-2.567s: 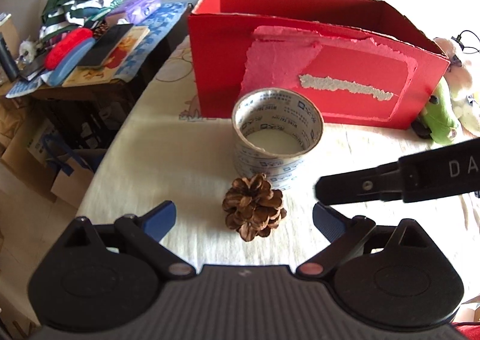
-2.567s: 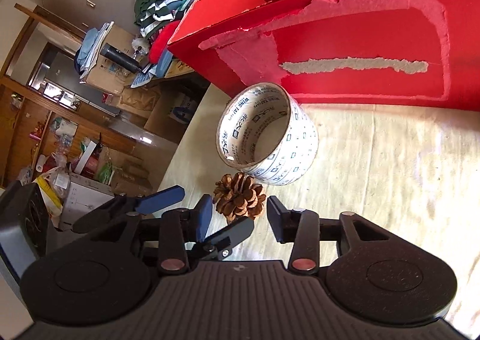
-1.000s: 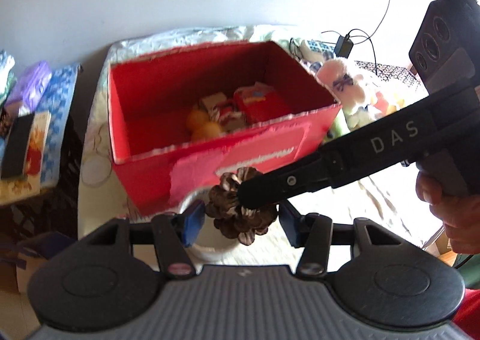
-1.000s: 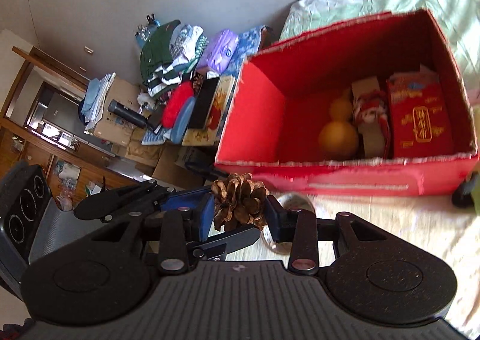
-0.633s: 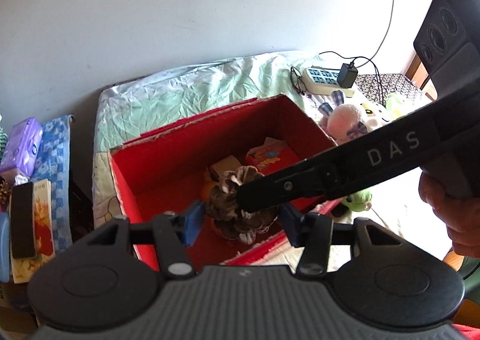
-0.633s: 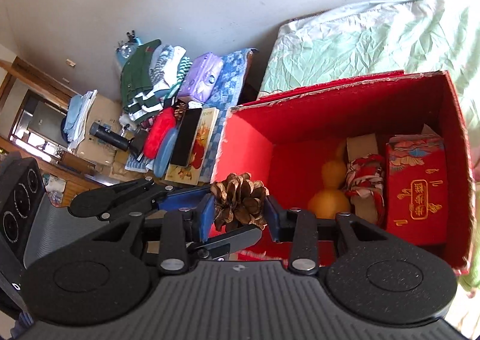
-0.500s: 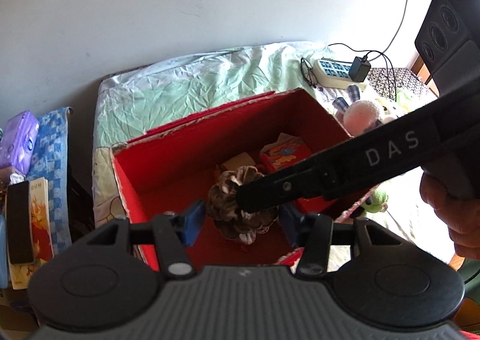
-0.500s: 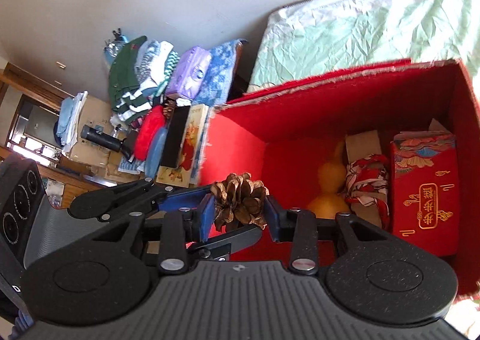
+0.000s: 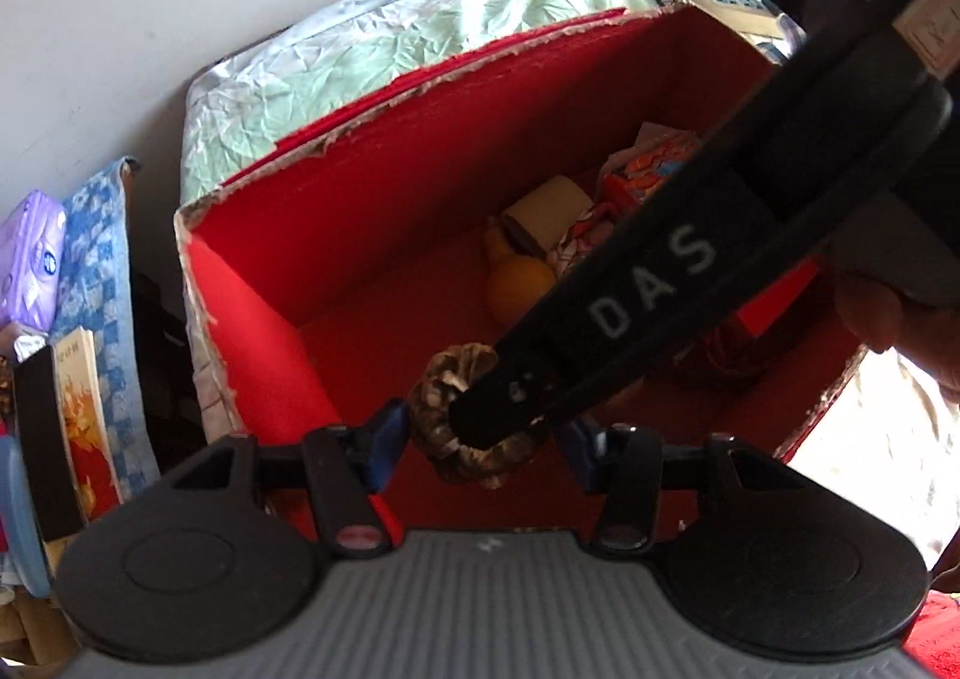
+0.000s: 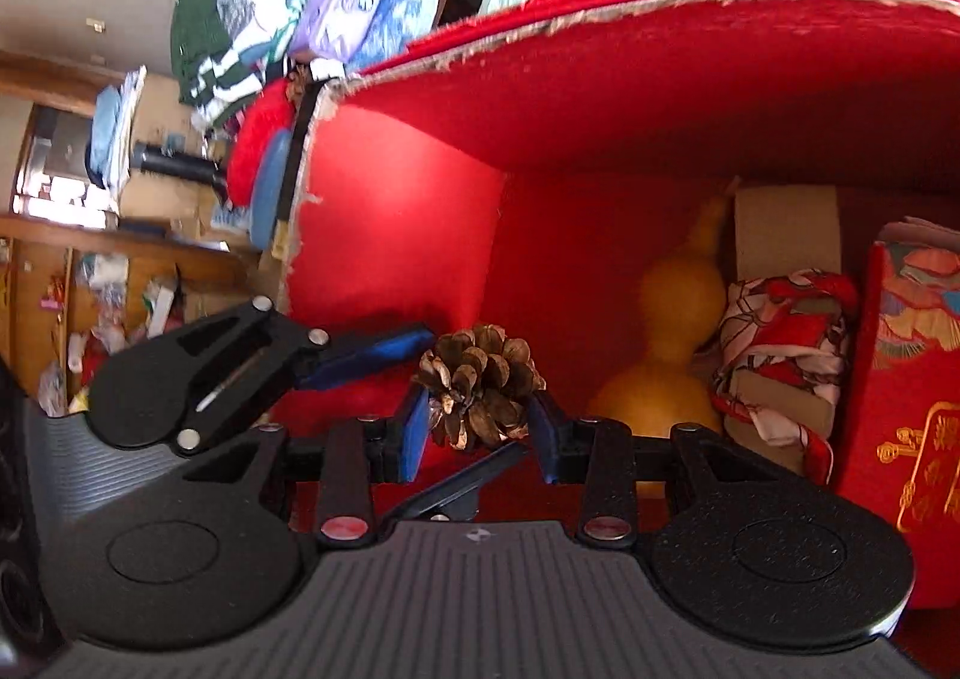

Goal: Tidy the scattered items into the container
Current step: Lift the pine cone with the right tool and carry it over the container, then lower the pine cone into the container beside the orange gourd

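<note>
Here, right gripper (image 10: 480, 427): blue pads clamped on both sides of the cone.
Left gripper (image 9: 480, 442): pads set wider, flanking the cone; contact unclear.
Cone (image 10: 480, 382): brown, scales spread, pale tips, held inside the box near its left wall.
Box (image 10: 408, 223): red, torn rim.
Gourd (image 10: 672, 343): yellow, on the box floor.

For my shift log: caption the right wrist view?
Both grippers pinch a pinecone inside the red box, beside a yellow gourd.

Purple pack (image 9: 31, 253) beside blue checked cloth (image 9: 96, 259); folded clothes (image 10: 234, 19) stacked.
</note>
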### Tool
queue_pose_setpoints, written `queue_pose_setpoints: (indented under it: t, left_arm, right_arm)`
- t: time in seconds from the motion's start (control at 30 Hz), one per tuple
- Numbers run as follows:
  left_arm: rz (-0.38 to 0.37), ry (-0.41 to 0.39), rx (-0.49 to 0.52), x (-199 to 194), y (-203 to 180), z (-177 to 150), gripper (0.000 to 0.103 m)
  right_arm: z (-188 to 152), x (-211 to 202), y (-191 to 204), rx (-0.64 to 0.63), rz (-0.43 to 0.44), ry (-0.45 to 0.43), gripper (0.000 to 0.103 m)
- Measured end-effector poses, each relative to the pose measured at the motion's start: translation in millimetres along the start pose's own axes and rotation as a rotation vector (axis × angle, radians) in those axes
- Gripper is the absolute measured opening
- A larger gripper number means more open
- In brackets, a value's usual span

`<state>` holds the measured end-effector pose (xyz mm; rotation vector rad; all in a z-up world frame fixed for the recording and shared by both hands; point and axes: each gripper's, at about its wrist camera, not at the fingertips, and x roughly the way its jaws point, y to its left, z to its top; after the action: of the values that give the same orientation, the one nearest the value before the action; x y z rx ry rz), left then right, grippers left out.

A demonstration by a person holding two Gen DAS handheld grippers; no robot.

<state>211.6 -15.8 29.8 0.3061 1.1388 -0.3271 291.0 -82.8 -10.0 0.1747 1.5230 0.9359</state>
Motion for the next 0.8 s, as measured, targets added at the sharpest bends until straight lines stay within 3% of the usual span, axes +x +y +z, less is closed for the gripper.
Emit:
queue_pose_setpoints:
  t: [0.27,0.57,0.8]
  left_arm:
    - [0.054,0.036,0.089,6.2,-15.4,5.3,0.045]
    - [-0.012,0.074,0.079,18.2,-14.3,11.4,0.042]
    - [-0.103,0.126,0.014,31.6,-0.7,10.7,0.04]
  right_arm:
    - [12.6,18.9,6.5,-0.115,-0.044,0.112,0.037]
    - [16.3,41.3,8.0,-0.192,-0.09,0.2,0.038]
    - [18.0,41.0,0.0,-0.159,-0.036,0.21,0.041]
